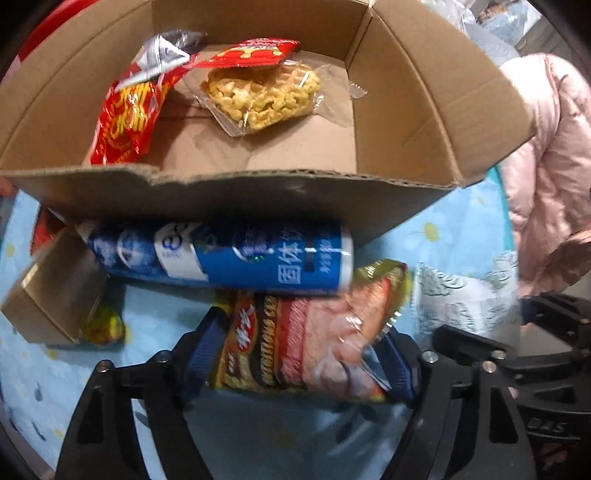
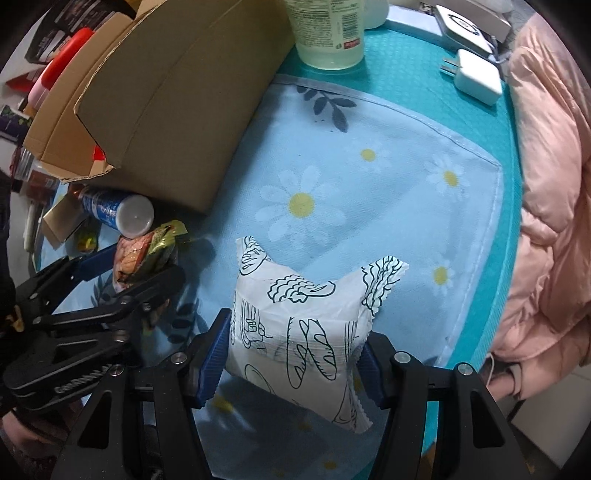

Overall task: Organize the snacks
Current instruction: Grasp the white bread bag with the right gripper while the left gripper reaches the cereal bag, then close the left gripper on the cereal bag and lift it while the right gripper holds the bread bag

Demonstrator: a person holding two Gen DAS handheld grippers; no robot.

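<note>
An open cardboard box (image 1: pixel 258 177) holds a red snack bag (image 1: pixel 125 118) and a clear pack of yellow puffed snack (image 1: pixel 262 96). A blue can (image 1: pixel 221 254) lies against the box's near wall. My left gripper (image 1: pixel 303 354) stands open with a red and green meat snack packet (image 1: pixel 314 339) loose and blurred between its blue pads. The right wrist view shows that gripper (image 2: pixel 140 266) low on the left, beside the can (image 2: pixel 110 210). My right gripper (image 2: pixel 295 354) is shut on a white packet with bread drawings (image 2: pixel 295 317), held above the daisy cloth (image 2: pixel 369 184).
A small cardboard carton (image 1: pixel 55 291) and a yellow-green sweet (image 1: pixel 103 325) lie left of the can. At the table's back stand a clear bottle (image 2: pixel 328 33) and a white charger (image 2: pixel 476 77). A pink padded jacket (image 2: pixel 546 184) borders the right edge.
</note>
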